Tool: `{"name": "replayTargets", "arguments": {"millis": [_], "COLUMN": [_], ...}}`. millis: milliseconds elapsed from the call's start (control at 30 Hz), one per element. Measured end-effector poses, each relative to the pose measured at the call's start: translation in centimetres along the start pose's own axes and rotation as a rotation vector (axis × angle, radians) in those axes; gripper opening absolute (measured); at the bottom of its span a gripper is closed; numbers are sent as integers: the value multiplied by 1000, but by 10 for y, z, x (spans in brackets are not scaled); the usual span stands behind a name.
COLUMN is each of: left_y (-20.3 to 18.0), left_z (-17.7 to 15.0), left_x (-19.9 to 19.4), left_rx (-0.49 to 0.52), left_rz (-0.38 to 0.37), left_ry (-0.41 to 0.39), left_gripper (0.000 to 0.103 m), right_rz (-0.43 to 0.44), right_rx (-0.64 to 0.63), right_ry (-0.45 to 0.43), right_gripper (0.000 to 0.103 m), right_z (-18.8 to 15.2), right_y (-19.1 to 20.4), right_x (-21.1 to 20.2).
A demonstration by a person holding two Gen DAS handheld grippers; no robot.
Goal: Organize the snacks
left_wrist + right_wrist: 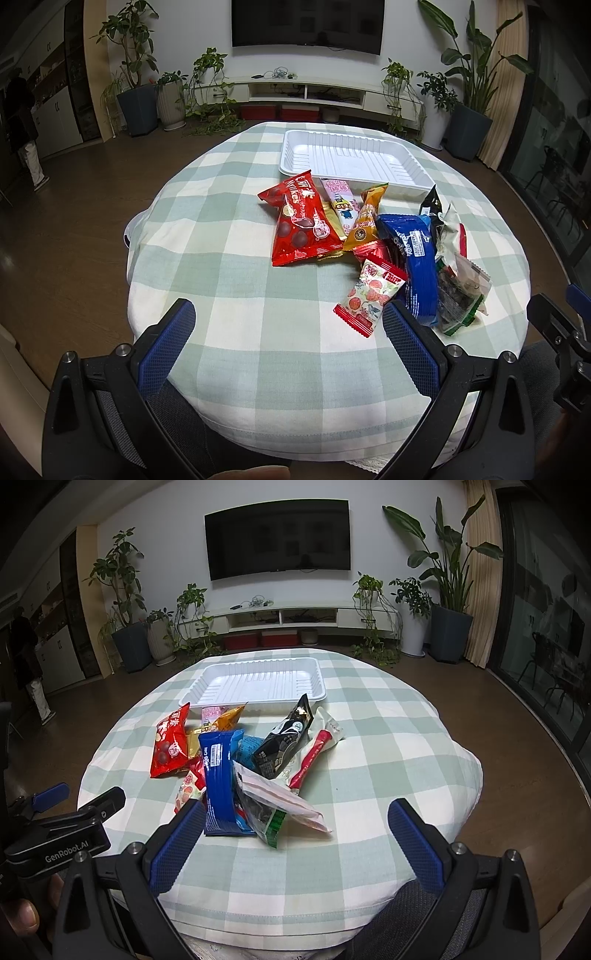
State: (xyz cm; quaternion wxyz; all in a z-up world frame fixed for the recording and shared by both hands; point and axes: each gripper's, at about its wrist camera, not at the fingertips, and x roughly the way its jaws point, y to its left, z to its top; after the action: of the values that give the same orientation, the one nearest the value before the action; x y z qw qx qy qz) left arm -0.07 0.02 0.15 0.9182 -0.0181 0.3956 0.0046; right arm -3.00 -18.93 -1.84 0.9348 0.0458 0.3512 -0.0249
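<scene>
A pile of snack packets lies on the checked tablecloth in front of an empty white tray (351, 162) (258, 685). In the pile are a big red chocolate bag (299, 221) (170, 746), a blue biscuit pack (419, 266) (219, 775), an orange packet (365, 221), a small red-and-white packet (369, 295), a clear bag of dark snacks (461, 295) (273, 805), a black packet (286, 738) and a white-and-red stick pack (314, 753). My left gripper (288, 332) is open and empty, near the table's front edge. My right gripper (295, 830) is open and empty, just short of the clear bag.
The round table (388, 775) has a green-and-white cloth. Beyond it are a TV (277, 539), a low white cabinet and potted plants (447, 590). A person (26, 129) stands far left. The other gripper's body (59, 834) sits at the left edge.
</scene>
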Motion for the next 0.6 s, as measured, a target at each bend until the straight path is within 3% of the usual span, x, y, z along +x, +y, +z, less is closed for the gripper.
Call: {"name": "replayTargets", "arguments": {"millis": [600], "left_y": [0], "left_z": [0], "left_x": [0], "left_rx": [1], "left_rz": [0], "left_ry": [1], "left_gripper": [103], "right_rz": [0], "right_rx": [1], "right_ry": [5], "right_gripper": [101], "right_z": [0], "right_y": [0], "right_x": [1]}}
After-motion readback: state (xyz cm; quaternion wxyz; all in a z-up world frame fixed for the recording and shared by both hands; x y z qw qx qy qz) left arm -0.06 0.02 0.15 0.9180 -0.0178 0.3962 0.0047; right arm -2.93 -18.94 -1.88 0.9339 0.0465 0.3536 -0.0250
